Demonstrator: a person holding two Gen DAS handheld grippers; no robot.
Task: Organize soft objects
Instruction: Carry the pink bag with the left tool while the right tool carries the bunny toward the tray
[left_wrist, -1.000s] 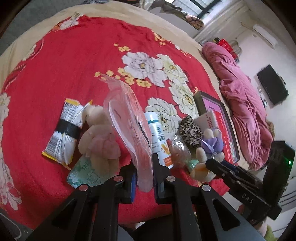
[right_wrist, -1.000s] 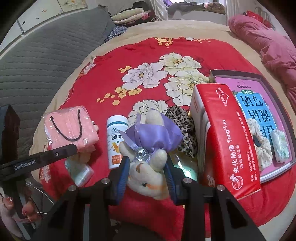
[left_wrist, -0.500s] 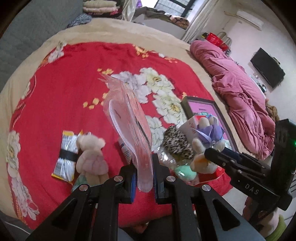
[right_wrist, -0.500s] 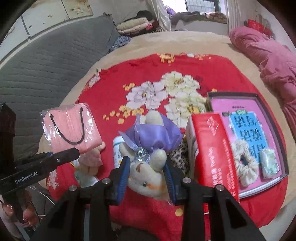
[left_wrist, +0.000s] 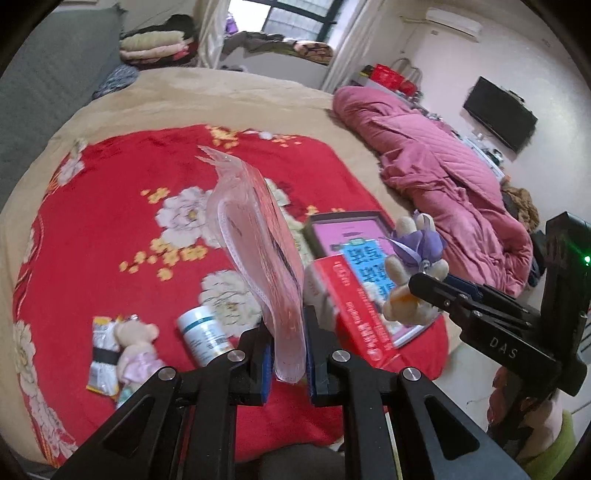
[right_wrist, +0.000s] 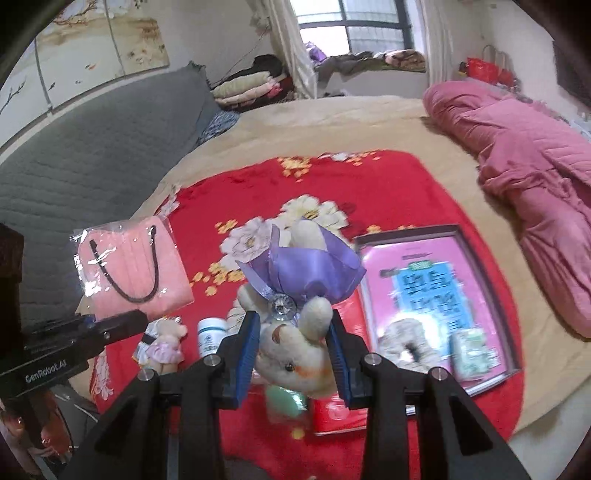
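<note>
Left wrist view: the left tool (left_wrist: 286, 350) is clamped on the lower edge of a clear packet of pink masks (left_wrist: 258, 254), which stands up edge-on between the pads, lifted clear of the red blanket (left_wrist: 122, 184); holding it by one edge seems meant to keep the flat packet from folding. Taking the pink tray (left_wrist: 354, 236) as the landmark, the packet hangs just to its left; a red tissue box (left_wrist: 354, 314) leans against the tray's near left side; a white bottle (left_wrist: 203, 332) lies further left on the blanket, and beyond that a small bear in a pink dress (left_wrist: 136, 347) rests on a snack packet (left_wrist: 101, 354). The right tool (left_wrist: 424, 284) shows here over the tray's near corner, carrying a plush rabbit (left_wrist: 410, 280).

Right wrist view: the right tool (right_wrist: 291, 350) is closed on the rabbit's (right_wrist: 295, 350) head, pads pressing both sides, so its purple dress flares away from the camera; a firm hold on the stuffed head seems the surest grip. The rabbit hangs above the blanket (right_wrist: 369, 184) just left of the tray (right_wrist: 476, 254), which already holds a fluffy hair tie (right_wrist: 402, 339) and a small pale green packet (right_wrist: 469, 350); I judge the tray to be the collecting place. The mask packet (right_wrist: 133, 273) is held well left of the tray, in the left tool (right_wrist: 122, 317).
</note>
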